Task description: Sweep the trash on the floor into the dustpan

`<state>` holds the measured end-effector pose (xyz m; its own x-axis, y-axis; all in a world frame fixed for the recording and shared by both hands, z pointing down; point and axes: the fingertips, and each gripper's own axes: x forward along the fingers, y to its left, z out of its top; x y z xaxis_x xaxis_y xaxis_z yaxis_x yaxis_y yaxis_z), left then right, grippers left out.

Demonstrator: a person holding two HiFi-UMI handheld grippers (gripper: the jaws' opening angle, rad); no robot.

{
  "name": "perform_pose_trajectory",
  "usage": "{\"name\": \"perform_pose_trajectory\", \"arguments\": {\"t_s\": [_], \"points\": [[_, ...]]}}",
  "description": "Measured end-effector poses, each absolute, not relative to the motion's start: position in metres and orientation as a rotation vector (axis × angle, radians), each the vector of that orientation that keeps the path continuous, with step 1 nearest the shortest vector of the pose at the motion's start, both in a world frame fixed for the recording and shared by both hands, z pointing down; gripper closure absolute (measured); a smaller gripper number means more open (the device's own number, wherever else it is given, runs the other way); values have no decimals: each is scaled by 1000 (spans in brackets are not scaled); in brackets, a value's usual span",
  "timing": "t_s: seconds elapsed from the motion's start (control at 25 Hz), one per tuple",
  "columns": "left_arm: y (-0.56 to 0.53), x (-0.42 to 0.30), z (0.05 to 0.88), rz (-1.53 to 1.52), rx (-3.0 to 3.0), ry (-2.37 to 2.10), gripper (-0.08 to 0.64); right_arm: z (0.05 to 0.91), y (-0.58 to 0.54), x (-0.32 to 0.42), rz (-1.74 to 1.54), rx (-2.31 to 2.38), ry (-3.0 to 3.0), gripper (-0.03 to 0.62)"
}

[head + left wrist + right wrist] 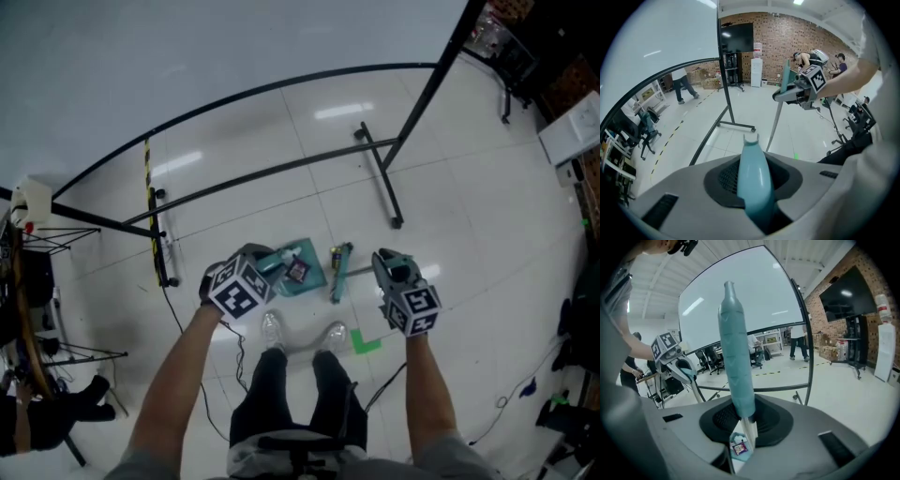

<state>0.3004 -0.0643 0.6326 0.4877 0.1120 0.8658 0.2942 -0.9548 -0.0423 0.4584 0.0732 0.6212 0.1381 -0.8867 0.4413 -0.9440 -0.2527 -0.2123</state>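
The person stands on the pale tiled floor with a tool in each hand, both arms stretched forward and down. The left gripper [262,262] has its jaws closed narrowly on the light blue-green dustpan handle [753,178], which rises straight up between them in the left gripper view. The dustpan [315,277] sits on the floor just ahead of the person's shoes [272,328], low and to the left of the middle. A small dark packet [298,270] lies inside the pan, on its flat bottom (the only bit of rubbish I can make out from here).

The right gripper [389,264] is clamped on the broom [339,272]. Its ribbed blue-green grip stands between the jaws in the right gripper view, with the bare metal shaft running down below it. The broom's head rests on the tiles just beside the dustpan's right edge; whether the two touch I cannot tell. Through the gap under the right jaws the pan and its packet show again.

A scrap of green tape [366,344] is stuck to the floor near the right shoe. Behind the pan stands a big whiteboard on a black frame [281,169], its feet spread across the tiles.
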Motion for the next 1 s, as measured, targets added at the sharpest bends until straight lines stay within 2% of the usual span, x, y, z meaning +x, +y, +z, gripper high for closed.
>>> {"name": "perform_pose_trajectory", "arguments": {"t_s": [0.64, 1.0], "points": [[-72, 272, 643, -1443, -2581, -338, 449, 603, 29, 358, 855, 2071, -2164, 518], [-77, 250, 648, -1424, -2599, -340, 453, 557, 34, 357, 735, 2155, -2132, 526]]}}
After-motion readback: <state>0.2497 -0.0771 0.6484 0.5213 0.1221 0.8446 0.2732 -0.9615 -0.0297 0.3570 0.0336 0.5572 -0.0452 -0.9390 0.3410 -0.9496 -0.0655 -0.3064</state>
